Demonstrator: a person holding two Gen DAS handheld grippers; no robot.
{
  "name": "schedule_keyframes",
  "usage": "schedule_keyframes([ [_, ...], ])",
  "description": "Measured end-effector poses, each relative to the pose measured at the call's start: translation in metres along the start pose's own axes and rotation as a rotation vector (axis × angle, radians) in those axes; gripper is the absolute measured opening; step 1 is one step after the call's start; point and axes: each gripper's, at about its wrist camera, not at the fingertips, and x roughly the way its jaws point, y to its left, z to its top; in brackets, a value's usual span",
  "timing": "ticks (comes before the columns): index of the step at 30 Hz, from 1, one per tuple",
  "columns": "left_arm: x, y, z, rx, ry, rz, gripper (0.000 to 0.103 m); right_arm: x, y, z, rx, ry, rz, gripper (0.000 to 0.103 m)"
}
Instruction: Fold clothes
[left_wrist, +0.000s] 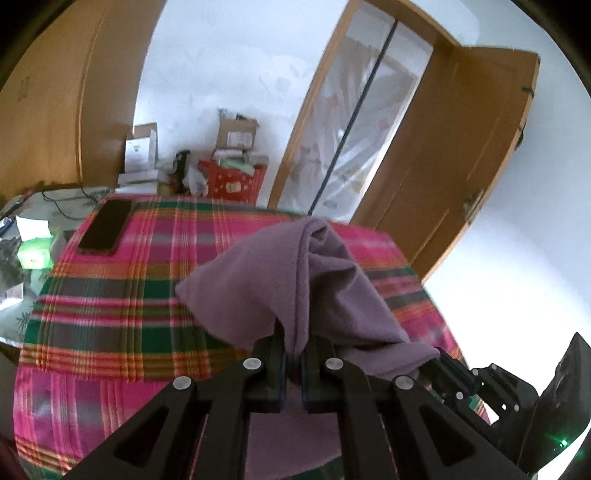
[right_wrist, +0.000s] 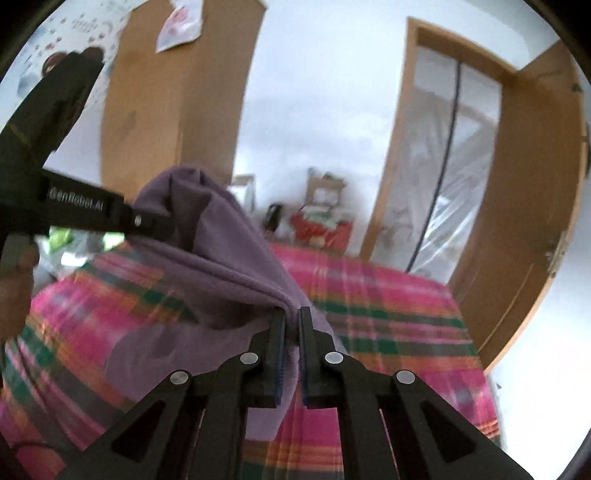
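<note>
Pinching soft purple fleece garment (left_wrist: 295, 280) in both my grippers: left gripper (left_wrist: 293, 354) and right gripper (right_wrist: 291, 325) each clamped on bunched edge, cloth lifted, draping over pink-green plaid bedspread (left_wrist: 122, 295); flat black phone (left_wrist: 105, 229) on it.

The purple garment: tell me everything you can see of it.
The purple garment is a soft, fleecy mauve cloth, plain, bunched in loose folds. Both grippers pinch it: the left gripper and the right gripper each shut on an edge. It is lifted, draping down toward the plaid bedcover.
</note>
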Motion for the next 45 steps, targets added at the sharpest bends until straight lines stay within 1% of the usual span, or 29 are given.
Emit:
schedule_keyframes([
  [3, 0.002, -0.002, -0.012, 0.012, 0.024, 0.004, 0.006, 0.003, -0.001, -0.018, -0.014, 0.045, 0.029, 0.007],
  [5, 0.003, -0.004, -0.02, 0.019, 0.04, 0.007, 0.006, 0.005, -0.003, -0.027, 0.003, 0.071, 0.047, 0.007],
  [9, 0.006, -0.002, -0.037, 0.011, 0.074, 0.009, 0.007, 0.004, -0.009, -0.039, 0.036, 0.106, 0.093, 0.007],
  [12, 0.008, 0.001, -0.051, -0.006, 0.104, 0.004, 0.007, 0.006, -0.007, -0.046, 0.022, 0.134, 0.113, 0.007],
  [16, 0.011, -0.002, -0.065, 0.026, 0.126, 0.027, 0.009, 0.01, -0.009, -0.059, 0.03, 0.176, 0.139, 0.007],
  [19, 0.008, -0.007, -0.073, 0.094, 0.14, 0.048, 0.012, 0.011, -0.01, -0.067, 0.033, 0.195, 0.157, 0.007],
  [23, -0.005, -0.008, -0.077, 0.139, 0.145, 0.026, 0.013, 0.013, -0.01, -0.077, 0.036, 0.218, 0.17, 0.007],
  [28, -0.034, -0.022, -0.072, 0.252, 0.108, 0.02, 0.014, 0.01, -0.013, -0.079, 0.056, 0.216, 0.187, 0.007],
  [31, -0.054, -0.031, -0.063, 0.302, 0.06, -0.004, 0.015, 0.008, -0.013, -0.079, 0.057, 0.223, 0.192, 0.008],
  [32, -0.06, -0.034, -0.06, 0.318, 0.044, -0.012, 0.017, 0.008, -0.014, -0.079, 0.06, 0.229, 0.198, 0.008],
  [33, -0.067, -0.038, -0.057, 0.334, 0.027, -0.021, 0.024, 0.008, -0.017, -0.078, 0.066, 0.232, 0.203, 0.008],
  [35, -0.062, -0.048, -0.051, 0.385, 0.028, 0.004, 0.035, 0.006, -0.021, -0.078, 0.081, 0.233, 0.211, 0.008],
  [38, -0.054, -0.066, -0.043, 0.465, 0.035, 0.049, 0.035, 0.006, -0.031, -0.078, 0.138, 0.241, 0.24, 0.008],
  [41, -0.031, -0.079, -0.046, 0.545, 0.085, 0.083, 0.035, 0.005, -0.042, -0.077, 0.199, 0.248, 0.267, 0.01],
  [43, -0.015, -0.086, -0.05, 0.594, 0.128, 0.101, 0.035, 0.001, -0.046, -0.076, 0.224, 0.24, 0.276, 0.016],
  [45, -0.002, -0.088, -0.056, 0.646, 0.147, 0.134, 0.035, -0.003, -0.05, -0.075, 0.25, 0.232, 0.289, 0.022],
])
